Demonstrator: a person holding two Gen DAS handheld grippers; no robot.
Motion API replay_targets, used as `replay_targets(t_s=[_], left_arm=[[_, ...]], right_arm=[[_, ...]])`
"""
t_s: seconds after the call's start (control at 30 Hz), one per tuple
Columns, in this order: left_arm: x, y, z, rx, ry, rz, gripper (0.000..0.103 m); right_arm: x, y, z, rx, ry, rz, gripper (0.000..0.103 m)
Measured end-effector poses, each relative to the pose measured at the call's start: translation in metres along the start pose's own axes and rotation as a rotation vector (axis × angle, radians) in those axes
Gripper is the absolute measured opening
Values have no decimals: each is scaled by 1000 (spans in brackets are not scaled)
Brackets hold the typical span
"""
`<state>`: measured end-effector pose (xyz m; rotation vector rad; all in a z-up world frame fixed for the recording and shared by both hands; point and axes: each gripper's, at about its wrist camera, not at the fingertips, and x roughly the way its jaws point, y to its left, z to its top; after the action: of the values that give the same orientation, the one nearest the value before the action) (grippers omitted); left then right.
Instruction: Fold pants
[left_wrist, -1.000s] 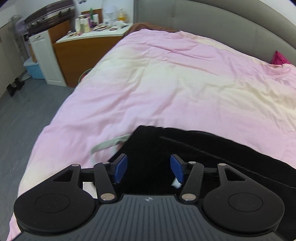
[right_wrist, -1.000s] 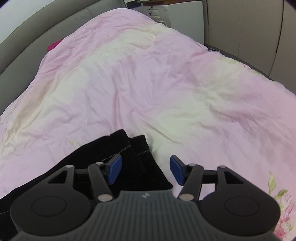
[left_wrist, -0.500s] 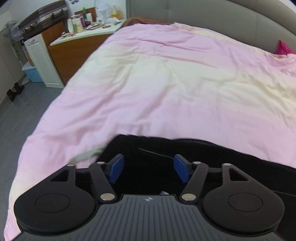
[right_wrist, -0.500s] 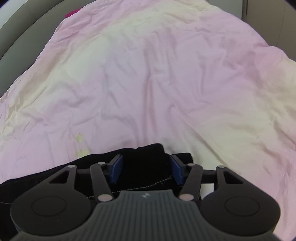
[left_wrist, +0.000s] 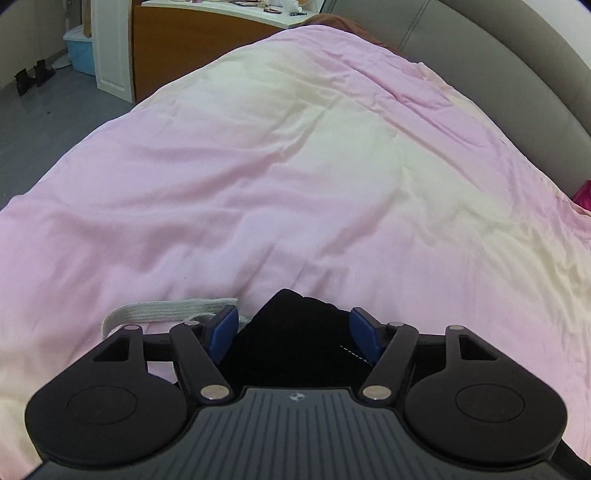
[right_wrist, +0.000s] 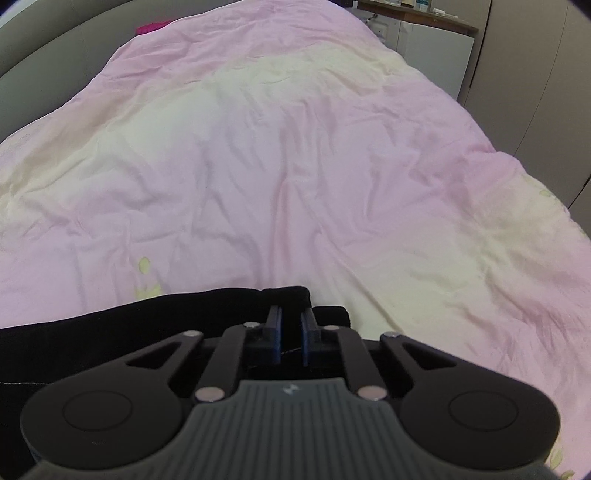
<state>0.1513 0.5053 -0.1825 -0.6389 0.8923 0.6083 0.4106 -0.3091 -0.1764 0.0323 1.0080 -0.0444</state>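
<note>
My right gripper (right_wrist: 289, 334) has just been closing and is now pinched almost flat on the hem end of the black pants (right_wrist: 155, 314), cloth caught between the pads. My left gripper (left_wrist: 291, 334) has jaws that have just been narrowing but stand spread, straddling a raised corner of the pants at the waist end, pads not yet pressing on it. The grey drawcord (left_wrist: 166, 312) lies just beside the left pad, on the outside (easy to snag by mistake). Pants lie along the near edge of the pink duvet (left_wrist: 295, 177), stretched between my two grippers, most of the bed beyond them bare. Judgement: step in hand is securing both ends before the fold. To do it well, I'd sink the left jaws a bit deeper over the corner so both layers go in, keep the cord out, then close, and lift both ends level so the fabric doesn't twist. Far back: grey headboard (left_wrist: 498, 62), wooden cabinet (left_wrist: 177, 44) beside the bed.
</note>
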Motion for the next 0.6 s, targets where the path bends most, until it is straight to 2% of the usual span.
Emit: replay_targets(t_s=[0.07, 0.1, 0.17, 0.23, 0.33, 0.43, 0.5, 0.53, 0.57, 0.6], left_arm=[[-11, -7, -4, 34, -31, -5, 53], [-20, -13, -5, 64, -63, 19, 23], [-36, -20, -3, 86, -95, 19, 19], [-51, -26, -1, 103, -130, 24, 6], [-63, -39, 3, 145, -157, 17, 5], [-58, -51, -1, 185, -155, 70, 5], [-53, -53, -3, 183, -157, 95, 5], [-51, -51, -5, 179, -152, 107, 5], [-50, -49, -7, 177, -151, 110, 5], [-51, -48, -7, 176, -151, 109, 6]], right_arm=[[-7, 5, -2, -4, -6, -24, 4], [-13, 7, -4, -9, -17, -35, 4], [-27, 12, -6, -26, -48, -57, 3], [-42, 11, -7, -24, -74, -82, 1], [-56, -4, -2, 6, -103, -106, 0], [-46, -17, 10, 28, -90, -95, 0], [-28, -15, 18, -24, -88, -206, 0], [-19, -19, 22, -32, -84, -232, 0], [-9, -30, 25, 20, -57, -221, 0], [-1, -42, 27, 86, -25, -175, 0]])
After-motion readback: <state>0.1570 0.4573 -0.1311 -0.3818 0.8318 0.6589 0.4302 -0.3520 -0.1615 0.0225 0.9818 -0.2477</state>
